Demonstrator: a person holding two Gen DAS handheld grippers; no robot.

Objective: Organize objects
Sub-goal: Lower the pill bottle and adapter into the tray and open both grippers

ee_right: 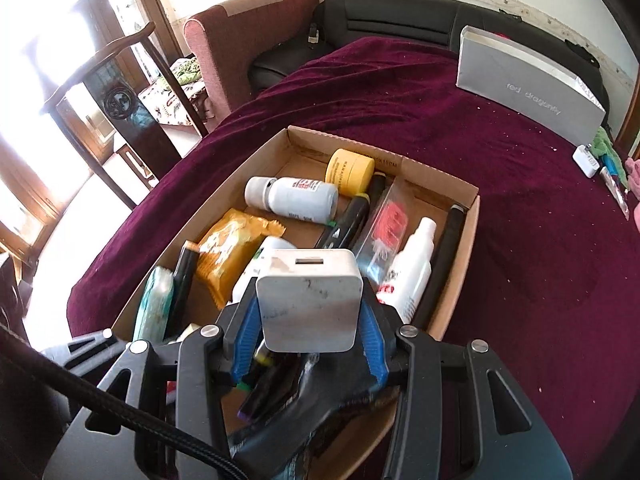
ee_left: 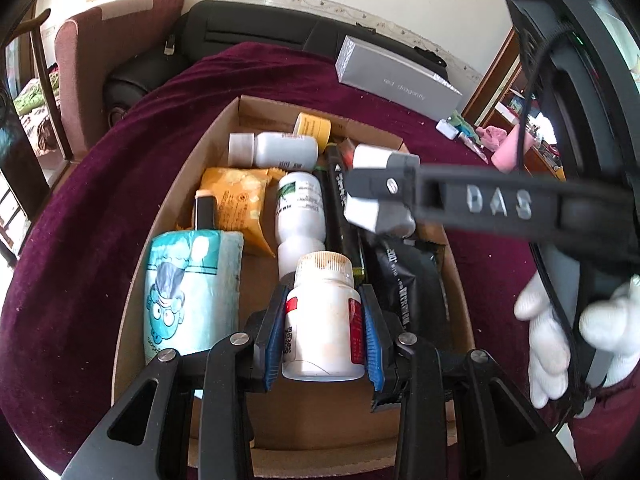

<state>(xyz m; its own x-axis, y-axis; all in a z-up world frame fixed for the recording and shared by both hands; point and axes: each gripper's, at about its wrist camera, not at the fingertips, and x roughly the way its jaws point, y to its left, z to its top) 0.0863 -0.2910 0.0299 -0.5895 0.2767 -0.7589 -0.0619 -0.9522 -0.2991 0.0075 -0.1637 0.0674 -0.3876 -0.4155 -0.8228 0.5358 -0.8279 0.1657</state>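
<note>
A cardboard box [ee_left: 172, 216] on a maroon bedspread holds several items: white bottles, a yellow snack pack [ee_left: 236, 204], a blue cartoon pouch [ee_left: 188, 292], black markers. My left gripper [ee_left: 323, 340] is shut on a white pill bottle [ee_left: 322, 320] with a stained cap, over the box's near end. My right gripper [ee_right: 310, 320] is shut on a white square charger block [ee_right: 310, 300] above the same box [ee_right: 460, 264]. In the left wrist view the right gripper [ee_left: 376, 200] reaches in from the right with the charger block [ee_left: 380, 216], held by a white-gloved hand [ee_left: 560, 340].
A grey shoe box [ee_right: 528, 88] lies at the bed's far right corner, with small items [ee_right: 600, 164] near the right edge. A black sofa [ee_right: 392, 12] and a maroon armchair [ee_right: 244, 28] stand behind the bed. Bare bedspread [ee_right: 540, 260] lies right of the box.
</note>
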